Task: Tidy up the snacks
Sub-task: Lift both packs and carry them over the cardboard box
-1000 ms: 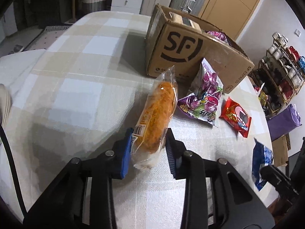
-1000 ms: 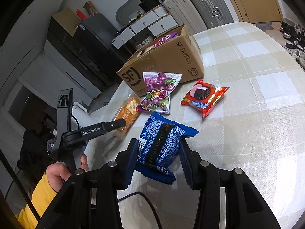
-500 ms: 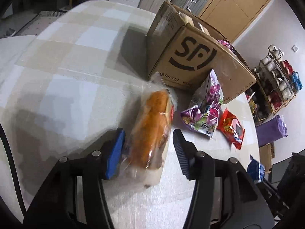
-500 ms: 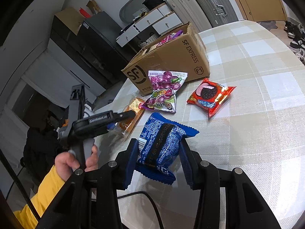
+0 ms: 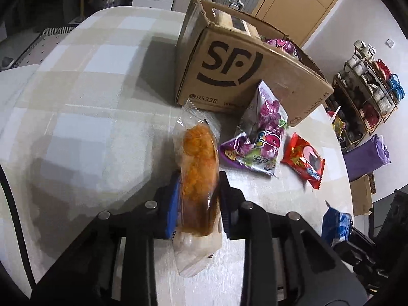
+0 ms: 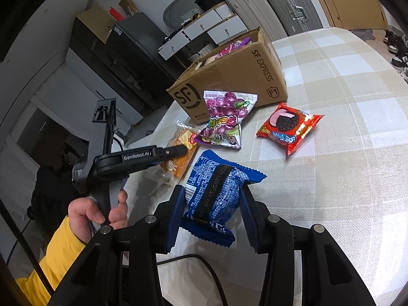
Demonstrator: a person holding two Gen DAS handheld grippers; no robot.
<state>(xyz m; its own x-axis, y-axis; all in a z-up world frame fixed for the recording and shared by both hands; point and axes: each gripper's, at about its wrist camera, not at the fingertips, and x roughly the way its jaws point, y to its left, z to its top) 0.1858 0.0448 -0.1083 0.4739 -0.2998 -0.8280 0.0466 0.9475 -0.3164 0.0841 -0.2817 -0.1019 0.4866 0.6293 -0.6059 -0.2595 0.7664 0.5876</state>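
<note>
— What do we hold?
— Our left claw (image 5: 197, 205) is clamped on the orange bread packet (image 5: 199, 178); our right claw (image 6: 213, 215) grips the blue snack pack (image 6: 216, 191).
— And the rest?
— On the checked table (image 6: 344, 178), the purple candy bag (image 6: 224, 122) leans against the cardboard box (image 6: 234, 76) at twelve o'clock — the red cookie pack (image 6: 288, 127) lies at one o'clock.

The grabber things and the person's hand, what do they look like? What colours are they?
Each gripper is black plastic with silver bolts and two blue ribbed pads: the left gripper and the right gripper. White "GenRobot.AI" lettering runs along the left one's side. A black cable curls under the right one. The bare left hand wears a yellow sleeve.
</note>
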